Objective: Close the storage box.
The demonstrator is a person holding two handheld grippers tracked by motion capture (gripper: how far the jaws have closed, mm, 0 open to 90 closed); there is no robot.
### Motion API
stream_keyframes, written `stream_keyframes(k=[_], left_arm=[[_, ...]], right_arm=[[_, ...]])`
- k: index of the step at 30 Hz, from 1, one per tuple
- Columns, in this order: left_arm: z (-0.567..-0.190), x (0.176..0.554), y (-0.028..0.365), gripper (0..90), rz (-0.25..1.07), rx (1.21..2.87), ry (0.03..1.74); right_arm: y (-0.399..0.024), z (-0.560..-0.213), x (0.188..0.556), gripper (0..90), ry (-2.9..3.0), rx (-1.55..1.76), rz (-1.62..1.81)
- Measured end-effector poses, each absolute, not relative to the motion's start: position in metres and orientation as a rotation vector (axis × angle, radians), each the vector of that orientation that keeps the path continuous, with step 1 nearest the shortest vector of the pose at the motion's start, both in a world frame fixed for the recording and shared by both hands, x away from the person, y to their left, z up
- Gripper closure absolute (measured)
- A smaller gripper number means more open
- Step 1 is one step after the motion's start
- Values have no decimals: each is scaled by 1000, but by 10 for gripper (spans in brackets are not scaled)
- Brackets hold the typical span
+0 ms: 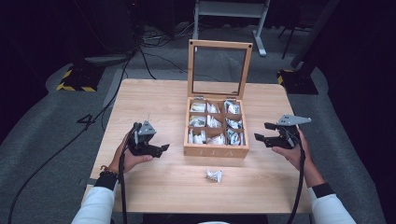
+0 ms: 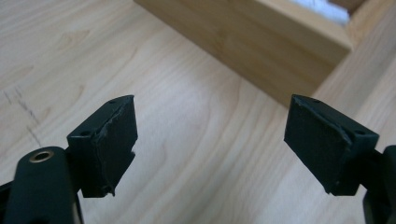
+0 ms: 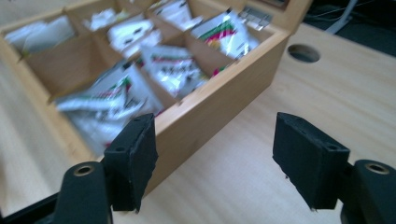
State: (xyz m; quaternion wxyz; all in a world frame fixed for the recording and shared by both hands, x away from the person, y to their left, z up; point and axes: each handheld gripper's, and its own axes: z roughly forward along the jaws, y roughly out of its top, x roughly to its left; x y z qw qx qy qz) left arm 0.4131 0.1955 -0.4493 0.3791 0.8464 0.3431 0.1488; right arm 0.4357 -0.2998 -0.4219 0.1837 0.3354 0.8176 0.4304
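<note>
Right gripper point(image 1: 261, 132), jaws wide and empty, just beside right wall of open wooden tea box point(image 1: 215, 150); left gripper point(image 1: 164, 148), jaws parted and empty, off box's left front corner; loose tea packet point(image 1: 214, 175) on table point(image 1: 149, 102) before box

A wooden tea box point(image 1: 215, 150) stands between the two pairs of jaws, its glass-paned lid upright and open. Its compartments hold white sachets point(image 3: 170, 70). One loose sachet point(image 1: 213, 175) lies flat on the surface point(image 1: 154, 98) just before the box, nearer the person than either pair of jaws.
</note>
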Motion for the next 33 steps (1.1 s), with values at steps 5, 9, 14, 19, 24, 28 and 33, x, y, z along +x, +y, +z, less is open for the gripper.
stream_keyframes(k=[5, 9, 14, 19, 24, 28, 33], left_arm=[[-435, 441, 187, 171, 393, 2127, 890], [-424, 462, 180, 175, 403, 2112, 900], [-410, 489, 172, 185, 405, 2057, 928], [-401, 522, 159, 205, 407, 2036, 946], [-395, 550, 139, 227, 407, 2041, 956], [-389, 568, 122, 228, 417, 2049, 947], [-387, 587, 110, 224, 417, 2065, 981]], right_arm=[[-298, -411, 458, 312, 2278, 972, 1248], [-292, -401, 477, 311, 2269, 970, 1237], [-283, -392, 496, 317, 2248, 983, 1226], [-272, -387, 517, 325, 2238, 1003, 1226], [-266, -382, 543, 332, 2228, 1052, 1226], [-264, -379, 562, 338, 2221, 1085, 1241], [-256, -376, 579, 340, 2210, 1111, 1246]])
